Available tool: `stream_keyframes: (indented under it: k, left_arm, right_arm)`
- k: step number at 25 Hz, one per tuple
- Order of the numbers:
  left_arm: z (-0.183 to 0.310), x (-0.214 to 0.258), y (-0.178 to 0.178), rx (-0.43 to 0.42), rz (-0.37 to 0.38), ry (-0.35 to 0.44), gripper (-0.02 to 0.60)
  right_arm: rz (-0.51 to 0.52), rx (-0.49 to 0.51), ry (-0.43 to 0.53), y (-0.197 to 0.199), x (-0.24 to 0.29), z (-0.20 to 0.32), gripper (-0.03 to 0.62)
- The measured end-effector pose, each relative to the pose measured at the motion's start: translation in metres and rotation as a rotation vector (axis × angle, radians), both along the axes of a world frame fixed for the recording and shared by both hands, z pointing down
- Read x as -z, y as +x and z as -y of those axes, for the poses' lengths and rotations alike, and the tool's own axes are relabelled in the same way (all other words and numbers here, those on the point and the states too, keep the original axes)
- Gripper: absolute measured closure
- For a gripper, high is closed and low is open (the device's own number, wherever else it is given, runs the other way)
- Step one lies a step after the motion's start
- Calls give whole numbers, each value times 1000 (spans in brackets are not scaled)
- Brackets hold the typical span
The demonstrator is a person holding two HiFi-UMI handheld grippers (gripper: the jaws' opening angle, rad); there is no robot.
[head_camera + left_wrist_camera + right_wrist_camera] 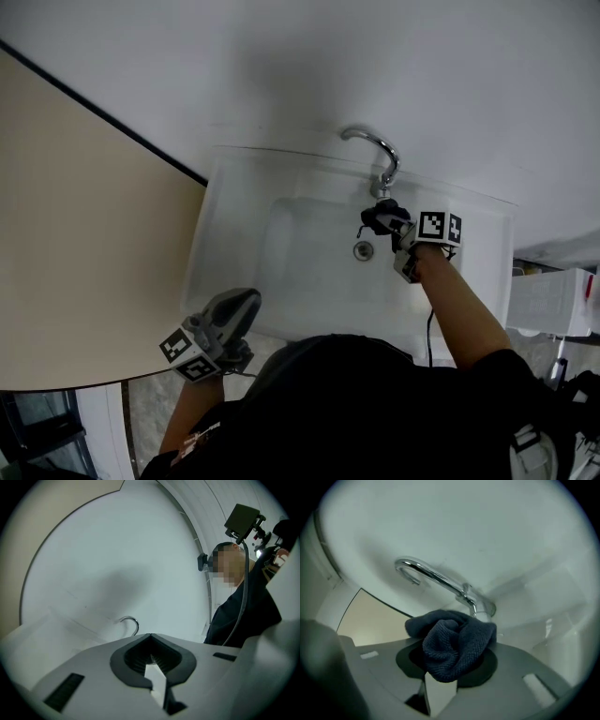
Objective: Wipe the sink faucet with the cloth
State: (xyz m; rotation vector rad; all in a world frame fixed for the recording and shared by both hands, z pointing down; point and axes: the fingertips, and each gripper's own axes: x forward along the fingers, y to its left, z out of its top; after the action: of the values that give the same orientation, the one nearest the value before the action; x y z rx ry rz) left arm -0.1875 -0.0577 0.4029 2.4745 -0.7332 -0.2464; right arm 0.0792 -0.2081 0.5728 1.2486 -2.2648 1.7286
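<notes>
right claw [440, 686] gripping cloth [452, 644], near faucet [436, 578]

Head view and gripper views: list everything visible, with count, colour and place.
sink: one, white, centre
faucet: one, chrome, at the sink's back rim
drain: one, metal, in the basin floor below the faucet
cloth: one, dark blue-grey, bunched in the right claw beside the faucet base
panel: one, beige, left of the sink
container: one, whitish, right of the sink
left claw: one, grey, shut and empty, at the sink's front left corner
right claw: one, grey, shut on the cloth, over the basin
</notes>
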Motion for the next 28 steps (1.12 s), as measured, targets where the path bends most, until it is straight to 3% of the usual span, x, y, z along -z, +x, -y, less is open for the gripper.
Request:
stream_keyframes:
  k: [2,4,6,8,11,14,19,22,26,28]
  left_arm:
    - [-1,2,-5,0,-5,20,581]
    - [-3,1,-3,-8,-23,34,580]
    - [-5,-1,-1,-22,-32,40,581]
    - [-6,-3,-3,-26,-32,42,580]
    - [-10,4,-5,-11,-61,39,581]
    - [-12,11,-8,4,-98,41,580]
    - [-10,2,-23,25,-125,15,581]
    - [-10,-2,-24,23,-132,6,580]
    - [-10,-1,-17,8,-135,6,581]
    - [-11,1,-15,0,-127,8,581]
  right_arm:
    - [-180,98,157,2,36,0,485]
    - [-583,329,391,-6,65,2,485]
    - [-1005,644,590,-37,75,4,485]
    - [-1279,947,646,-70,55,6,485]
    - [-1569,1259,540,-61,5,8,485]
    - [-1590,1283,477,-31,-3,-3,485]
    - [-1451,1126,287,36,-8,-11,485]
    - [-1359,1014,269,38,-13,0,474]
    - [-1568,1051,423,-3,-15,27,477]
    - [-1668,1106,442,-13,-31,41,479]
